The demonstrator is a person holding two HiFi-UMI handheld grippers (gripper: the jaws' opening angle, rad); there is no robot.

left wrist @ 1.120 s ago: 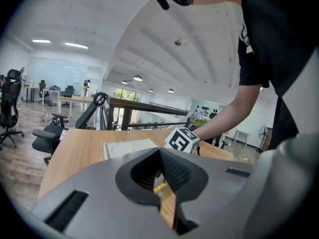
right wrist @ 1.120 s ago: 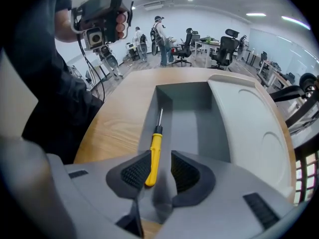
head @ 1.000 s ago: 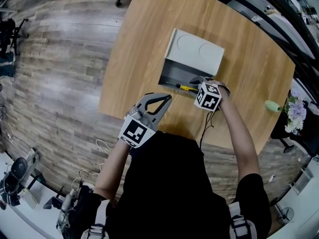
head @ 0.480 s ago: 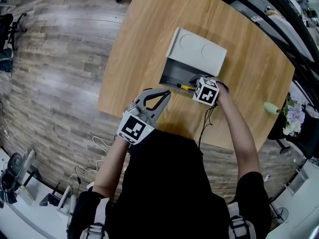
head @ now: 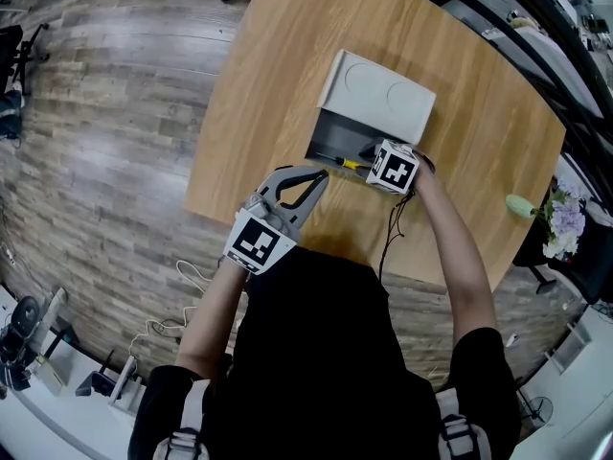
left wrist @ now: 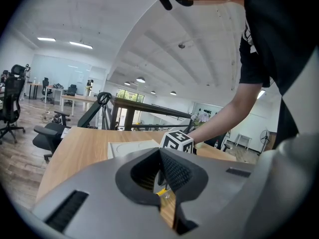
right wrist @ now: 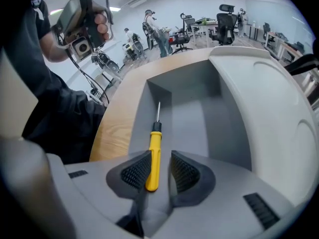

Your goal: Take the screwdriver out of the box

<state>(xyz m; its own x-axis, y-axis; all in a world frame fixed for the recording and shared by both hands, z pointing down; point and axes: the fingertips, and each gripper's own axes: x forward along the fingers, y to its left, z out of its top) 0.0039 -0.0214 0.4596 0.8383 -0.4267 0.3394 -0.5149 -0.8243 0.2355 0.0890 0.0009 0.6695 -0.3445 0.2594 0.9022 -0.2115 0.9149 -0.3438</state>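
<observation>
An open grey box (head: 334, 140) with its lid (head: 380, 89) folded back sits mid-table. A screwdriver (right wrist: 154, 151) with a yellow handle lies in the box along its near wall, shaft pointing away. My right gripper (right wrist: 160, 171) reaches into the box, open, its pads either side of the handle; the left pad touches it and a small gap shows on the right. In the head view the marker cube (head: 393, 168) hides those jaws, and the screwdriver (head: 351, 165) pokes out to its left. My left gripper (head: 320, 176) hovers shut and empty over the table's near edge.
The round wooden table (head: 287, 56) stands on a plank floor. A pale green vase with flowers (head: 538, 209) is at the table's right edge. Black railings and desks lie beyond the far right. A cable (head: 391, 233) hangs from the right gripper.
My right gripper has slid a little left and further into the box, over the screwdriver handle. The left gripper has hardly moved.
</observation>
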